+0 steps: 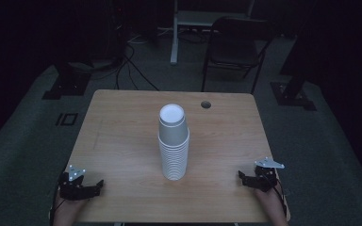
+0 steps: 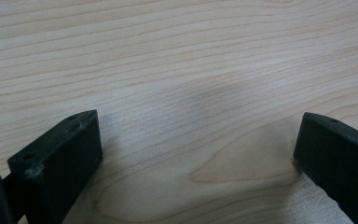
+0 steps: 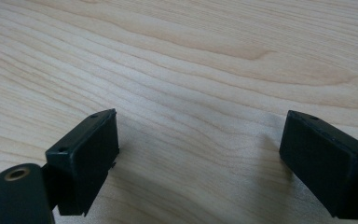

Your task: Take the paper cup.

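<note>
A tall stack of white paper cups [image 1: 173,143] stands upside down in the middle of the wooden table [image 1: 122,136]. My left gripper [image 1: 96,186] rests low at the table's near left corner, well left of the stack. In the left gripper view its black jaws stand wide apart over bare wood, so my left gripper [image 2: 198,144] is open with nothing between them. My right gripper [image 1: 242,178] sits at the near right corner, about as far from the stack. In its own view my right gripper [image 3: 200,140] is open too, over bare wood.
A round cable hole [image 1: 206,104] lies in the tabletop behind the stack. Beyond the table stand a dark folding chair [image 1: 235,47] and a white desk leg [image 1: 174,33], with cables [image 1: 132,66] on the dark carpet.
</note>
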Action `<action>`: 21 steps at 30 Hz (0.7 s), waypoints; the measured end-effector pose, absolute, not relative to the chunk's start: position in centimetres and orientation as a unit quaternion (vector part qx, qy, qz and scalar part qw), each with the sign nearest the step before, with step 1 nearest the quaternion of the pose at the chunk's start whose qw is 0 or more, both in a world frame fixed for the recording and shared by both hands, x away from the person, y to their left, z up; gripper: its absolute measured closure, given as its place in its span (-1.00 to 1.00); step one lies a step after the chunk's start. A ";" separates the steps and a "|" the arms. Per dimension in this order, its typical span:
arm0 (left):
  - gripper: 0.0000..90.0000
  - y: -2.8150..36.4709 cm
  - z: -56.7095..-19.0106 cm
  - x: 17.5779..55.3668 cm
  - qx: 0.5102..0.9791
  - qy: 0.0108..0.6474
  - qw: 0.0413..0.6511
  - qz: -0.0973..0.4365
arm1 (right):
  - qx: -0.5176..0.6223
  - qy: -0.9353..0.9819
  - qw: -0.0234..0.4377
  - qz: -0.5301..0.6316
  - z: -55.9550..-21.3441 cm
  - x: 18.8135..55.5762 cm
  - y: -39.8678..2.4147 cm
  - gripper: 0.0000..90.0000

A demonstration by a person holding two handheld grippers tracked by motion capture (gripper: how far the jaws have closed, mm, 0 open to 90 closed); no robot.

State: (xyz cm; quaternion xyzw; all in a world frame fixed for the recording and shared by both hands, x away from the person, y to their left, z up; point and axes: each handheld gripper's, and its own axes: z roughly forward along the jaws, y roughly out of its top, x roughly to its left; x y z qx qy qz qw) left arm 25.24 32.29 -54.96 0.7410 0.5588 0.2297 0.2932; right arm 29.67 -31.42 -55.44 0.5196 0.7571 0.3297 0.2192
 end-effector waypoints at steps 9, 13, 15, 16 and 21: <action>-0.97 32.3 -55.0 25.1 0.752 0.544 0.298 0.225 | 0.518 0.758 0.219 0.330 -55.4 29.7 -31.4 -0.75; -0.97 32.3 -54.9 25.1 0.759 0.536 0.297 0.220 | 0.518 0.758 0.219 0.330 -55.4 29.7 -31.4 -0.75; -0.97 32.3 -54.9 25.1 0.759 0.536 0.299 0.218 | 0.518 0.758 0.219 0.330 -55.4 29.7 -31.4 -0.75; -0.97 32.3 -54.8 25.0 0.759 0.535 0.305 0.212 | 0.518 0.758 0.219 0.330 -55.4 29.7 -31.4 -0.75; -0.97 32.0 -54.5 25.0 0.762 0.529 0.309 0.211 | 0.518 0.758 0.219 0.330 -55.4 29.7 -31.4 -0.75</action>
